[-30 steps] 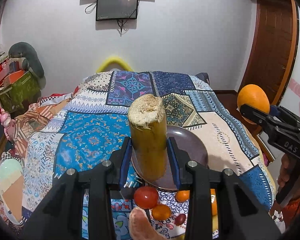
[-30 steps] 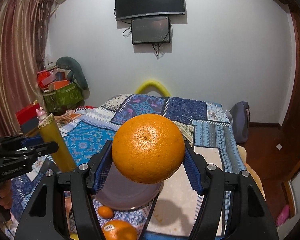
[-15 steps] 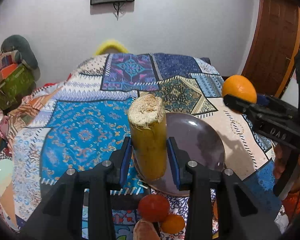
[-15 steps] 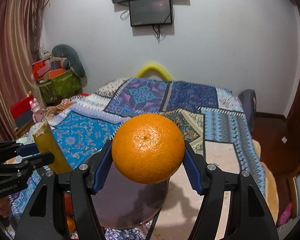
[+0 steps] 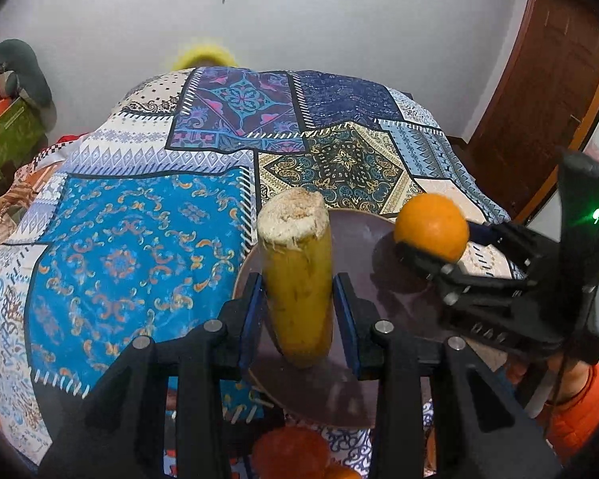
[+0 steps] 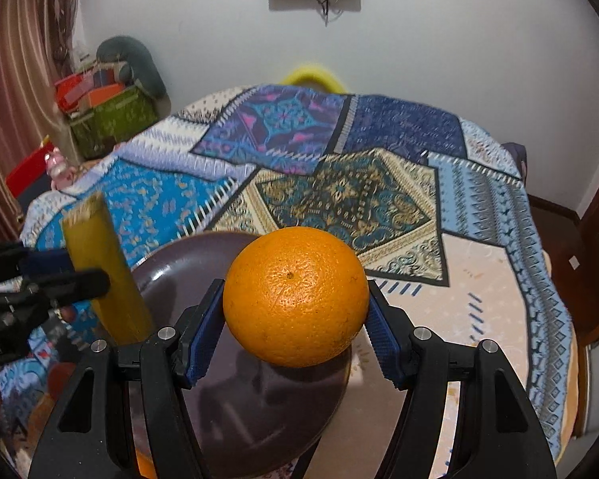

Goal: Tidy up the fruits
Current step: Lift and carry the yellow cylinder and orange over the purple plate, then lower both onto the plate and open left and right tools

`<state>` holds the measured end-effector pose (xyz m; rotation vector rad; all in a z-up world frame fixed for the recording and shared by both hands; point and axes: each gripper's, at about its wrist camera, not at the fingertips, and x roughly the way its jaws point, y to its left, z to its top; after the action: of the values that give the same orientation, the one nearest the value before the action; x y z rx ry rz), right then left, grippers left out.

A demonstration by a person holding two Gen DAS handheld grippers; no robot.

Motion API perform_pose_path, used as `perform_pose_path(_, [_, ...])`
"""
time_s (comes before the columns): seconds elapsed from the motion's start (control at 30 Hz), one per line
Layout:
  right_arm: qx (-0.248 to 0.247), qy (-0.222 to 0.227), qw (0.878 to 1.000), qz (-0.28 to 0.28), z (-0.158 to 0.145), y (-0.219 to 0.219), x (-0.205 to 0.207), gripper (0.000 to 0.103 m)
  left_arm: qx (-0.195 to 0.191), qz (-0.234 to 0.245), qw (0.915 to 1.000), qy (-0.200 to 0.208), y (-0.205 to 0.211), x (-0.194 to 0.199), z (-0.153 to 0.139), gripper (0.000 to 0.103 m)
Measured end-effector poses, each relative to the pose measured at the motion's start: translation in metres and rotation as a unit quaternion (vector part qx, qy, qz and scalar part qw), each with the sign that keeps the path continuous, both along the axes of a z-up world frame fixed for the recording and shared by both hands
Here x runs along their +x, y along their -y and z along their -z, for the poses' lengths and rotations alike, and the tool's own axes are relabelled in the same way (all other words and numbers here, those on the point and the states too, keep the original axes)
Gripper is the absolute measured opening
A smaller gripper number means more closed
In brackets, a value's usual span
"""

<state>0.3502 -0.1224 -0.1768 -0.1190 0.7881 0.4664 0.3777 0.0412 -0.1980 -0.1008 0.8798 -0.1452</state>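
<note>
My left gripper (image 5: 299, 311) is shut on a yellow sugarcane piece (image 5: 297, 275) and holds it upright over the left part of a dark brown plate (image 5: 379, 395). My right gripper (image 6: 295, 331) is shut on a large orange (image 6: 295, 295), held over the plate's (image 6: 235, 431) right side. The orange (image 5: 431, 226) and the right gripper (image 5: 427, 257) show at the right of the left wrist view. The sugarcane piece (image 6: 108, 271) and left gripper (image 6: 60, 275) show at the left of the right wrist view.
The plate lies near the front of a patchwork bedspread (image 5: 139, 239). Small red and orange fruits (image 5: 291, 455) lie in front of the plate, half hidden by my fingers. A wooden door (image 5: 547, 99) stands at the right; boxes (image 6: 112, 115) are stacked at the left wall.
Both grippers have moved down and forward over the plate, each keeping its fruit. The orange has come in from the right, closer to the sugarcane piece.
</note>
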Motion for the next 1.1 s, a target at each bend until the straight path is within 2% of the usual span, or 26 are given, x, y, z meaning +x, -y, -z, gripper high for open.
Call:
perform_pose_path(0.17, [-0.007, -0.018, 1.0, -0.01, 0.013, -0.006, 0.008, 0.063, -0.01, -0.004, 0.9999, -0.006, -0.004, 0.019, 0.006, 0.035])
perform_pose_path(0.27, [-0.001, -0.029, 0.999, -0.011, 0.019, -0.008, 0.011, 0.063, -0.031, -0.012, 0.9991, -0.026, -0.011, 0.035, 0.01, 0.035])
perform_pose_path(0.33, [-0.001, -0.033, 0.999, -0.013, 0.022, -0.008, 0.012, 0.063, -0.032, -0.015, 0.9988, -0.034, -0.013, 0.04, 0.012, 0.035])
perform_pose_path(0.6, [-0.027, -0.021, 0.999, -0.015, 0.026, -0.011, 0.014, 0.064, 0.008, -0.009, 0.9992, -0.039, 0.001, 0.047, 0.021, 0.035])
perform_pose_path(0.77, [-0.04, -0.016, 0.999, -0.011, 0.028, -0.014, 0.014, 0.065, 0.007, 0.002, 0.9992, -0.039, 0.0, 0.047, 0.02, 0.031])
perform_pose_path(0.9, [-0.039, -0.008, 0.999, -0.003, 0.025, -0.014, 0.013, 0.078, 0.015, 0.001, 0.9993, -0.033, 0.0, 0.041, 0.013, 0.031])
perform_pose_path(1.1, [-0.038, 0.005, 0.999, 0.004, 0.006, -0.007, 0.0, 0.079, 0.054, 0.0, 0.9985, 0.0, 0.004, 0.013, -0.008, 0.031])
